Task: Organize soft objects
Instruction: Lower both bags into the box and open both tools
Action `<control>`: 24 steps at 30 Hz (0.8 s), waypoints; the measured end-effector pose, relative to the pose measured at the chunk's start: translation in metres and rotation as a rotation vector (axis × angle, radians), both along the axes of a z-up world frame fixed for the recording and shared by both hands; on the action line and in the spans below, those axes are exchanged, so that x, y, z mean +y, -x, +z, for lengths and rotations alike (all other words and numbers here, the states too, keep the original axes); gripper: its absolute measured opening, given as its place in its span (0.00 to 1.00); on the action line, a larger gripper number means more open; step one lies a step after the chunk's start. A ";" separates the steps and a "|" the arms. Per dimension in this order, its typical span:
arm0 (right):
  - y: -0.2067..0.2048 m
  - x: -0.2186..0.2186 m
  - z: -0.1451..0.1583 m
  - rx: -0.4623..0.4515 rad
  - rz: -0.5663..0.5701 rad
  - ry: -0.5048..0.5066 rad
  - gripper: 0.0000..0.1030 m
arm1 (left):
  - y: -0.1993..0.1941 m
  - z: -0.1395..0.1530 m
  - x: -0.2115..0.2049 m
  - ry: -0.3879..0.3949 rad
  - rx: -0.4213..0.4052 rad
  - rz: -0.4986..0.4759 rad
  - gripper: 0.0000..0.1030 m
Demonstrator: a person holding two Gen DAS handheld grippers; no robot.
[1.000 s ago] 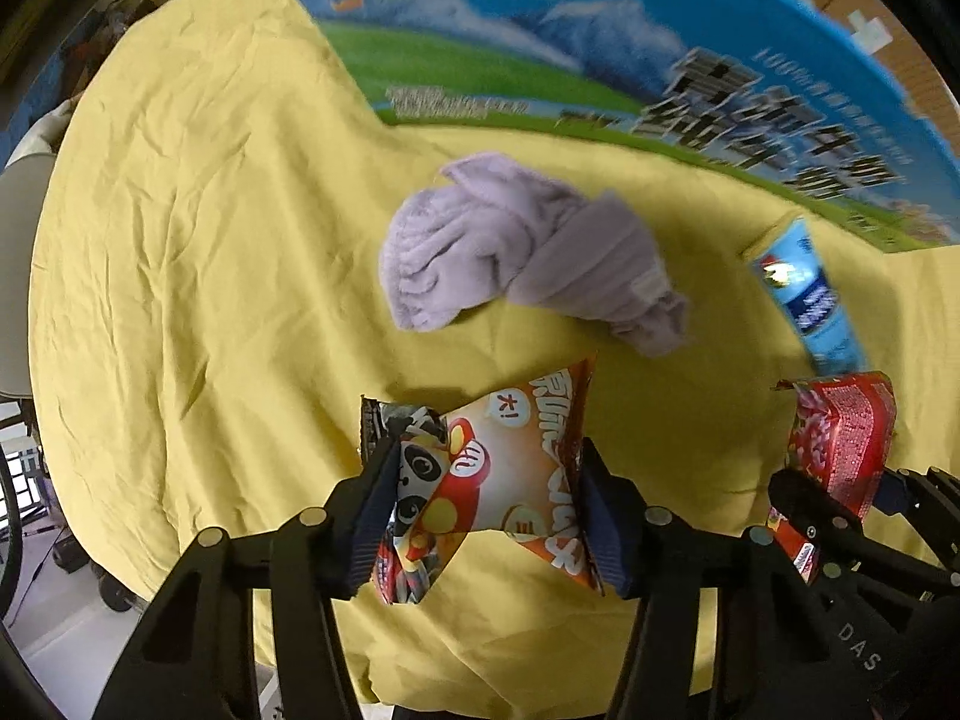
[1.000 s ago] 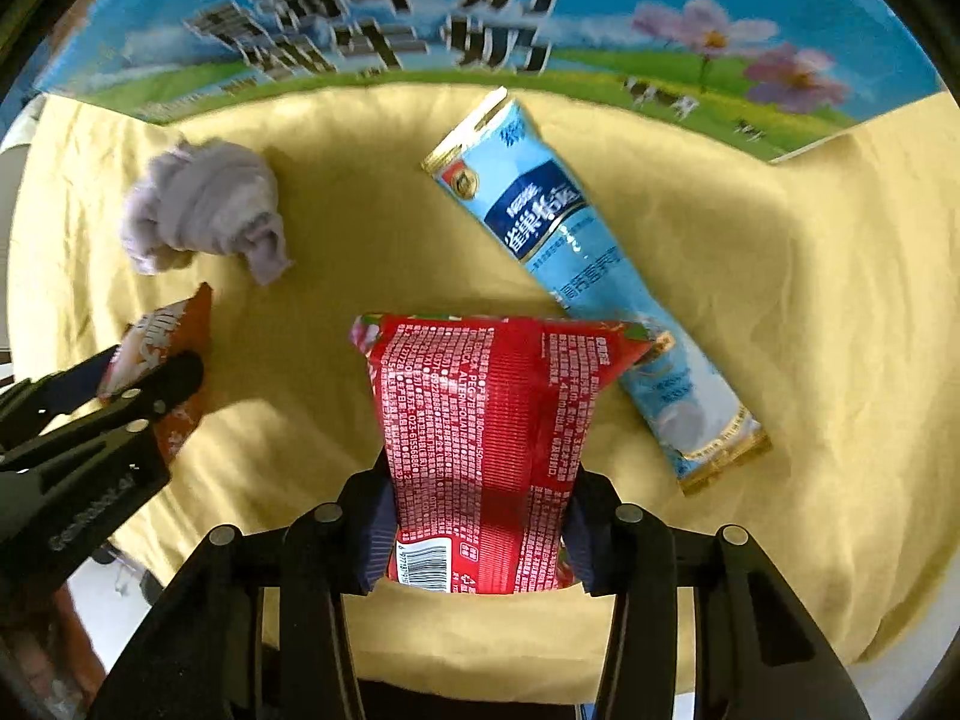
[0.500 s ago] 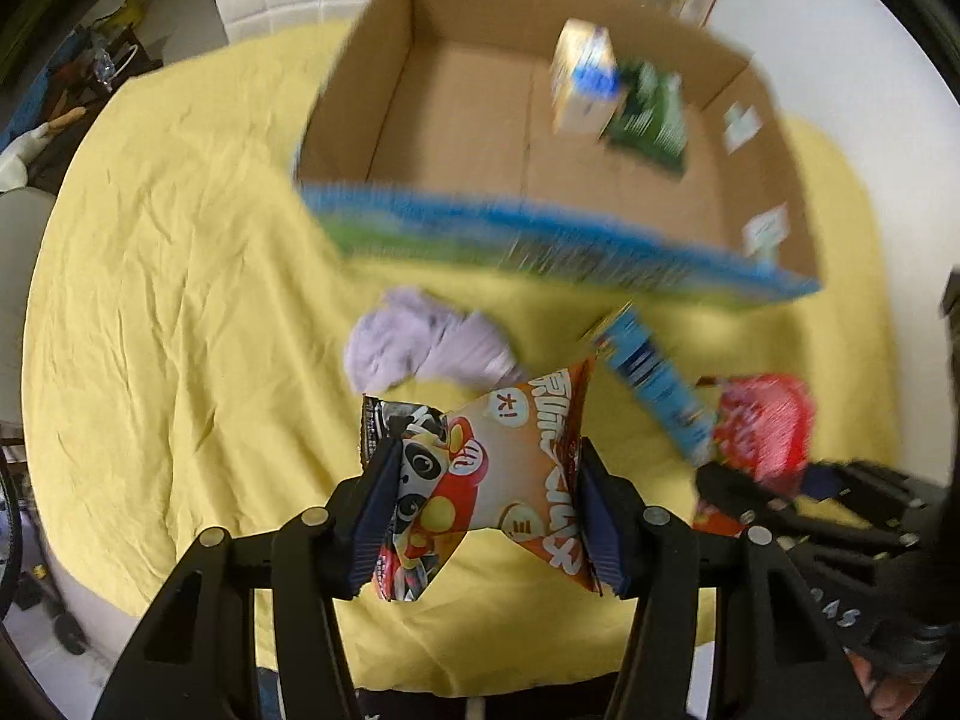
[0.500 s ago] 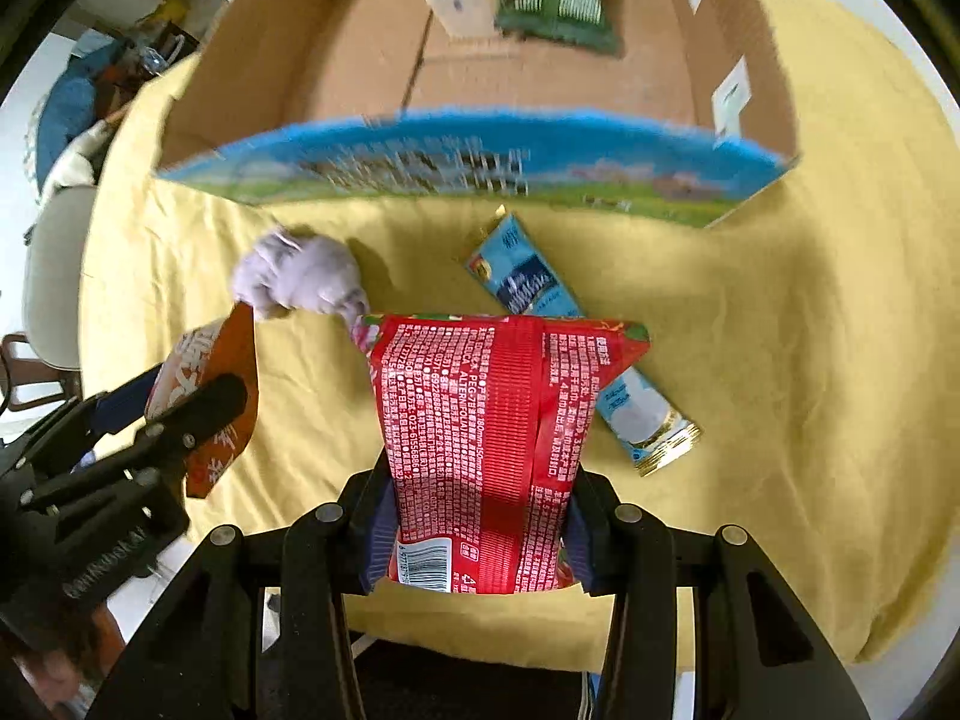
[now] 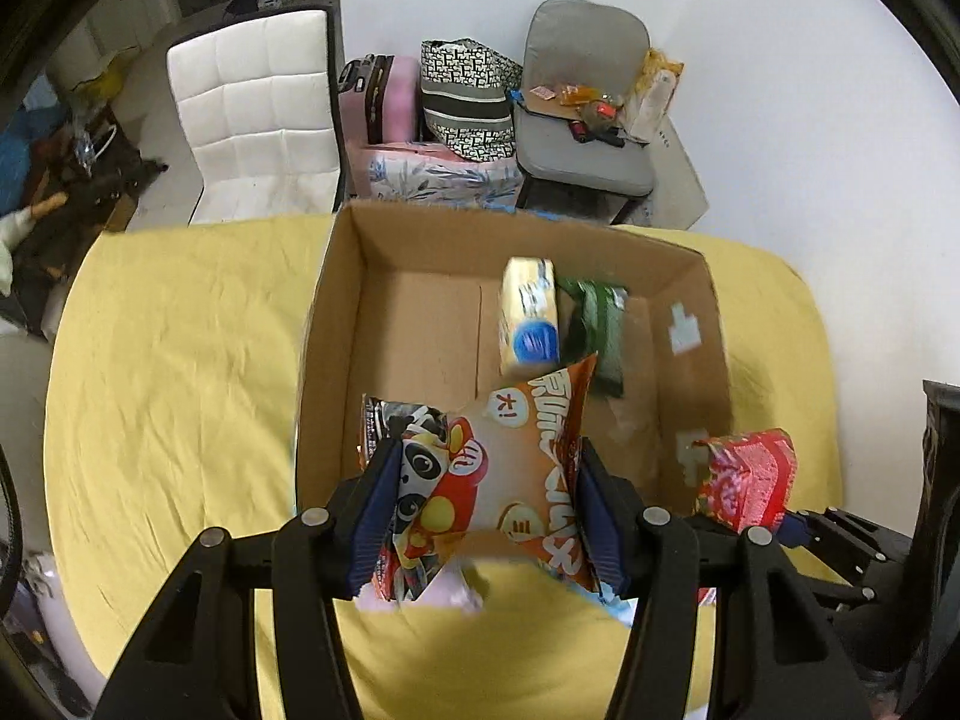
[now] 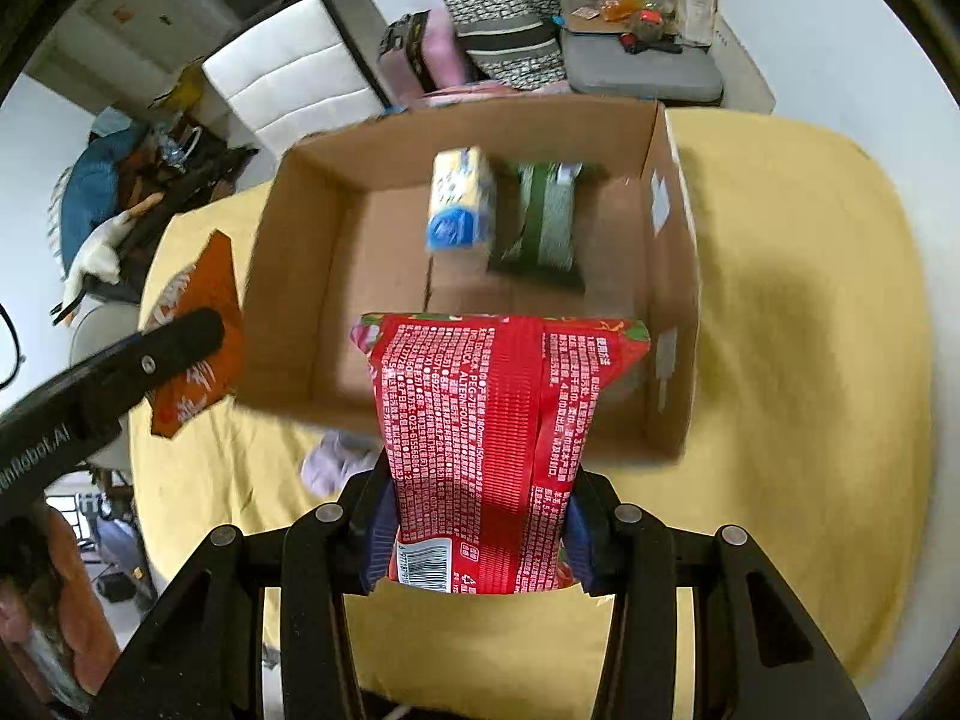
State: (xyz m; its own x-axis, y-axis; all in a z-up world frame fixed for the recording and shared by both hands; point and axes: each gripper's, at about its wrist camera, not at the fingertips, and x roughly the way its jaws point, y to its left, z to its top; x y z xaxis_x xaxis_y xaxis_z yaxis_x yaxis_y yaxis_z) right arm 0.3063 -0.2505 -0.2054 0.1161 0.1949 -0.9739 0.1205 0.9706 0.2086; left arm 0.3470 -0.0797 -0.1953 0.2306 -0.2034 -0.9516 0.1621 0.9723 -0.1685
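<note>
Left gripper is clamped on an orange panda-print snack packet, held above the near wall of the open brown cardboard box on the yellow tablecloth. A yellow carton and green packet lie inside. Right gripper pinches a red printed snack bag over the box; a crumpled lilac cloth lies beside it outside.

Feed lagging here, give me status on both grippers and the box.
Left gripper shut on orange snack bag. Right gripper shut on red packet. Both above cardboard box; nothing blocking.
</note>
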 end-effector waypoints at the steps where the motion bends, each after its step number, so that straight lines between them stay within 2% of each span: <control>1: -0.009 -0.002 -0.003 0.005 0.002 0.006 0.46 | -0.009 -0.008 0.001 -0.009 0.006 -0.004 0.52; 4: -0.032 -0.005 -0.024 0.046 -0.003 0.023 0.46 | -0.033 -0.034 -0.001 -0.028 0.045 -0.015 0.52; 8: -0.053 -0.008 -0.075 0.120 -0.022 0.032 0.46 | -0.065 -0.069 -0.007 -0.067 0.105 -0.028 0.52; 9: -0.056 -0.009 -0.091 0.100 -0.027 0.047 0.46 | -0.071 -0.077 -0.007 -0.075 0.118 -0.029 0.52; 12: -0.067 -0.011 -0.118 0.146 -0.031 0.058 0.46 | -0.092 -0.104 -0.014 -0.095 0.165 -0.041 0.52; 18: -0.081 -0.008 -0.154 0.211 0.003 0.081 0.46 | -0.118 -0.135 -0.025 -0.138 0.200 -0.060 0.52; 24: -0.089 -0.008 -0.184 0.260 0.016 0.101 0.48 | -0.134 -0.150 -0.034 -0.198 0.220 -0.085 0.56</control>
State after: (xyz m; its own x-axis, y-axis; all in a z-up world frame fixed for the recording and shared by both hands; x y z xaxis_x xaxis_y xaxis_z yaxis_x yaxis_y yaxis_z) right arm 0.3957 -0.2583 -0.3896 -0.1427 0.0954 -0.9852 0.1416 0.9871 0.0750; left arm 0.4811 -0.1141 -0.3448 0.0044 -0.0187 -0.9998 0.2250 0.9742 -0.0173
